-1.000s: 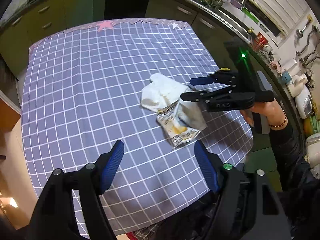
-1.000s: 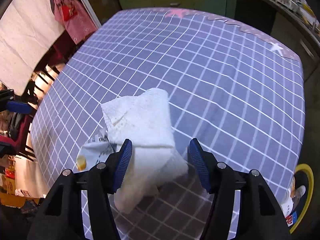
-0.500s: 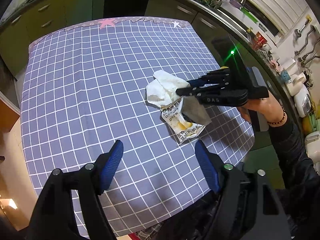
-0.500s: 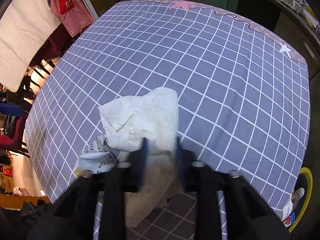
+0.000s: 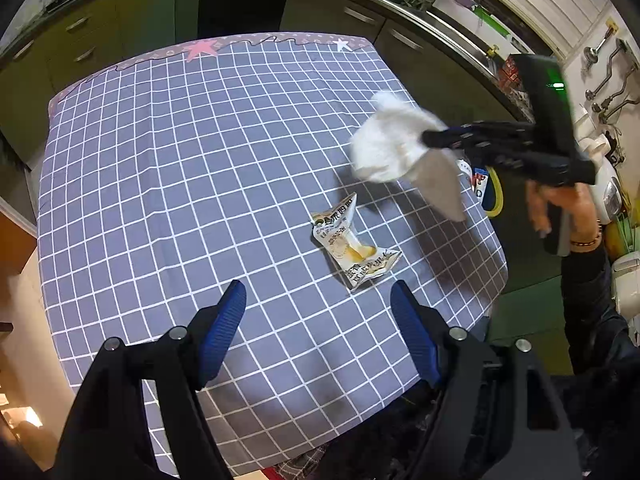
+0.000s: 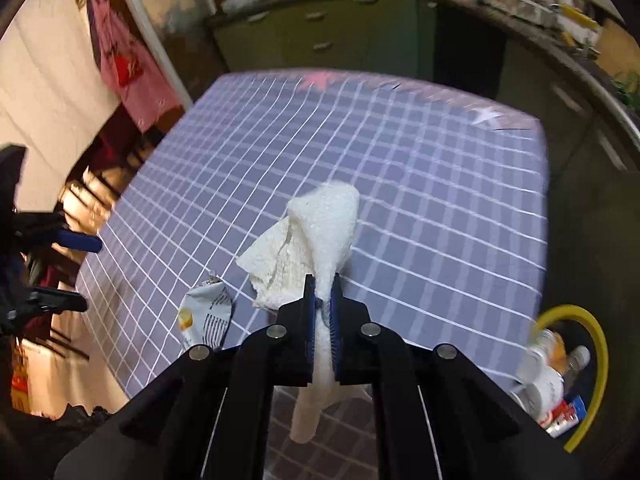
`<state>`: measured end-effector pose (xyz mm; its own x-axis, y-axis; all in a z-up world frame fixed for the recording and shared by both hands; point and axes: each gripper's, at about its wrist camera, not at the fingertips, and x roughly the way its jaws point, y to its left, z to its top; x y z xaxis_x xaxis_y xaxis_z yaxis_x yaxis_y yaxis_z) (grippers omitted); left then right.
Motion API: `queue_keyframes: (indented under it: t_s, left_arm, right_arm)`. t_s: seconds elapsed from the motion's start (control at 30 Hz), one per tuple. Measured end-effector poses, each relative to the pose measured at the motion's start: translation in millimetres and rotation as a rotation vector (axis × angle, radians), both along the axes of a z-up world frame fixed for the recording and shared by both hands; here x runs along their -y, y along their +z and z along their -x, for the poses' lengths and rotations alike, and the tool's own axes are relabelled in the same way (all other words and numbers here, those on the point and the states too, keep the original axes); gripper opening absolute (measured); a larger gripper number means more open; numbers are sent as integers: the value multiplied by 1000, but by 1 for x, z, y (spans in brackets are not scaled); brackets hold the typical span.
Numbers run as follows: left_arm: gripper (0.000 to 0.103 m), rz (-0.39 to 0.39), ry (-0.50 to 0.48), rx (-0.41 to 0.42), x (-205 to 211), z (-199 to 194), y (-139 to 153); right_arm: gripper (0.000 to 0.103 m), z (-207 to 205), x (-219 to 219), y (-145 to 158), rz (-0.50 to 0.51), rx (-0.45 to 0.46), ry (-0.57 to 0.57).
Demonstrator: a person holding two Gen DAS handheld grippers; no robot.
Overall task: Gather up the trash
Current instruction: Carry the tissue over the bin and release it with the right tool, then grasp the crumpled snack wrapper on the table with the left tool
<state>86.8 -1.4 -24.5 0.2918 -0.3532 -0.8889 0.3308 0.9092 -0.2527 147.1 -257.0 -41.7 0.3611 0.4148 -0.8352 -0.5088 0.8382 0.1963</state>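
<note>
My right gripper (image 6: 323, 286) is shut on a crumpled white paper towel (image 6: 316, 236) and holds it in the air above the table's right edge; the towel (image 5: 390, 146) and the right gripper (image 5: 434, 136) also show in the left wrist view. A crumpled snack wrapper (image 5: 354, 246) lies flat on the purple checked tablecloth (image 5: 180, 168); it also shows in the right wrist view (image 6: 206, 316), left of the towel. My left gripper (image 5: 318, 330) is open and empty, hovering over the table's near edge, just short of the wrapper.
A yellow-rimmed trash bin (image 6: 560, 376) holding bottles and packets stands on the floor off the table's right side; its rim (image 5: 494, 192) shows in the left wrist view. Green kitchen cabinets (image 5: 120, 28) and a sink counter (image 5: 460, 28) ring the table.
My right gripper shut on the paper towel, lifted it off the wrapper and carried it up and to the right. The wrapper stayed on the table. My left gripper held its place.
</note>
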Motion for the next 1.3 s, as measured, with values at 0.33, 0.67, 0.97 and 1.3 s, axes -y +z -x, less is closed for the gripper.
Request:
queue_keyframes:
  t_s: [0.33,0.67,0.97,1.3]
  left_arm:
    - [72,4,-25,3,10,-1,0]
    - [72,-7,-58,-1,27,-2,0]
    - [76,-37,-67,-15,35,-4,-3]
    - [80,-32,-18,-113,39,-34,-29]
  right_arm:
    - [7,25,149,57,28,105,-316]
    - [10,21,278,2,38,0,-626]
    - [43,18,324,-45,111,-40,-750]
    - [43,48,292,-15,51,39,-659]
